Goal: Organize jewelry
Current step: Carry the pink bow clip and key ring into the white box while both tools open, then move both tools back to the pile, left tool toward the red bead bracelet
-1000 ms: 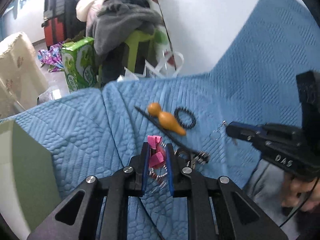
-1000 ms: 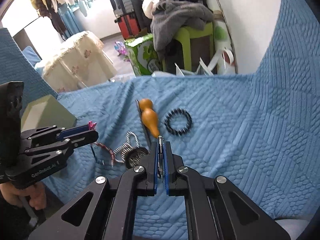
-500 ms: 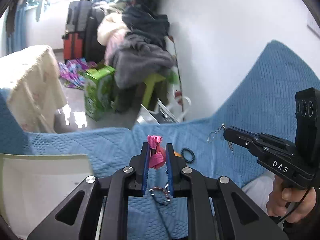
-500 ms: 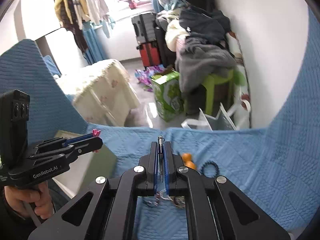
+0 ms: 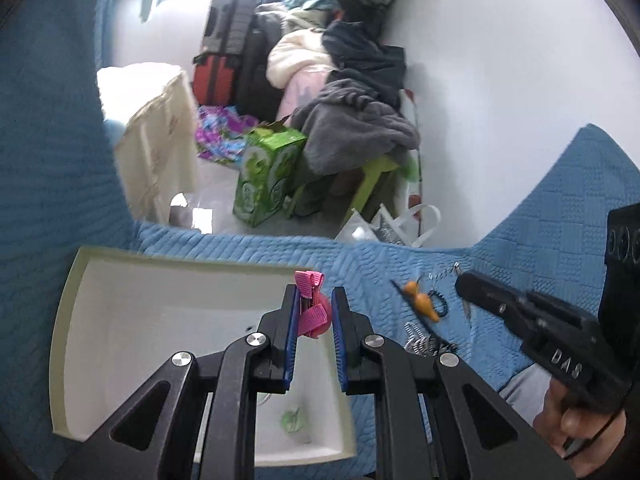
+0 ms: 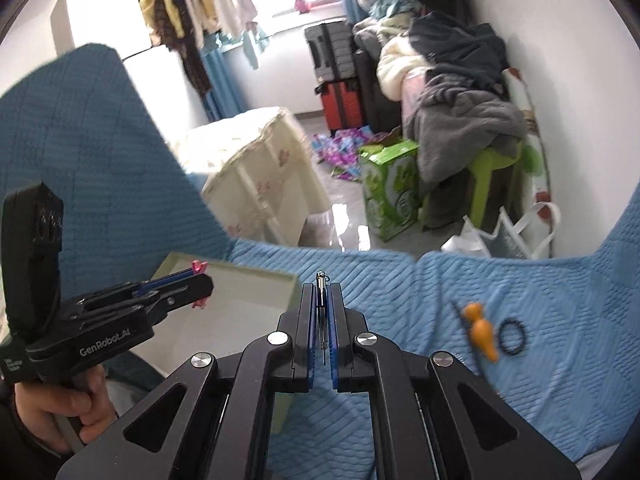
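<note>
My left gripper (image 5: 314,300) is shut on a pink ribbon bow hair clip (image 5: 311,305) and holds it above the open pale box (image 5: 132,312). It also shows in the right wrist view (image 6: 196,284). My right gripper (image 6: 322,296) is shut on a thin silver chain piece (image 6: 321,308), held above the blue quilt right of the box (image 6: 244,280). It also shows in the left wrist view (image 5: 466,282). An orange gourd pendant (image 5: 422,300), a black bead bracelet (image 6: 512,336) and a silver chain pile (image 5: 420,342) lie on the quilt.
The box holds a small green item (image 5: 294,418) near its front. Beyond the blue quilt (image 6: 520,280) are a green carton (image 6: 390,196), a clothes pile on a green stool (image 6: 472,148), suitcases (image 6: 340,80) and a cream-covered table (image 6: 256,184).
Both grippers have lifted off the quilt with their items and swung left. The left gripper now hangs over the open box, which has come into view.
</note>
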Demonstrator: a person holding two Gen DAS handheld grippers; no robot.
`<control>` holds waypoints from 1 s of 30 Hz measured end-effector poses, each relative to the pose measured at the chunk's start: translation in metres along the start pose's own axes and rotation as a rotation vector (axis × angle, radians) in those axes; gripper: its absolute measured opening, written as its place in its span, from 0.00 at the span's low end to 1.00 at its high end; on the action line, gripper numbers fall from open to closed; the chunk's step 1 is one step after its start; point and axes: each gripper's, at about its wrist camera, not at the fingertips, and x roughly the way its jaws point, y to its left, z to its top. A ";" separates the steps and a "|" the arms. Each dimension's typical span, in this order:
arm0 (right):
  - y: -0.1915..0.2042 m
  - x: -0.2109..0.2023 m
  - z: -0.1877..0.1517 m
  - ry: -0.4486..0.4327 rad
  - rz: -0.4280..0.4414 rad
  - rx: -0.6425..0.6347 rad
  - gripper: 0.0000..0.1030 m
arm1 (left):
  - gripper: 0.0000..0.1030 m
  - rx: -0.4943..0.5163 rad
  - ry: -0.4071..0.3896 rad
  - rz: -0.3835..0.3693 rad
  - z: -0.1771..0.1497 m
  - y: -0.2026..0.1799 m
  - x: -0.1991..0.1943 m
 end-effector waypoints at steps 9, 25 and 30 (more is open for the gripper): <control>0.040 0.040 -0.034 0.110 0.064 -0.039 0.04 | 0.15 -0.055 0.053 0.065 -0.033 0.042 0.008; 0.050 0.013 -0.019 0.067 0.121 -0.098 0.33 | 0.67 -0.084 -0.021 0.129 -0.014 0.035 -0.024; 0.032 -0.019 -0.004 -0.016 0.087 -0.120 0.34 | 0.67 -0.071 -0.072 0.115 -0.003 0.011 -0.042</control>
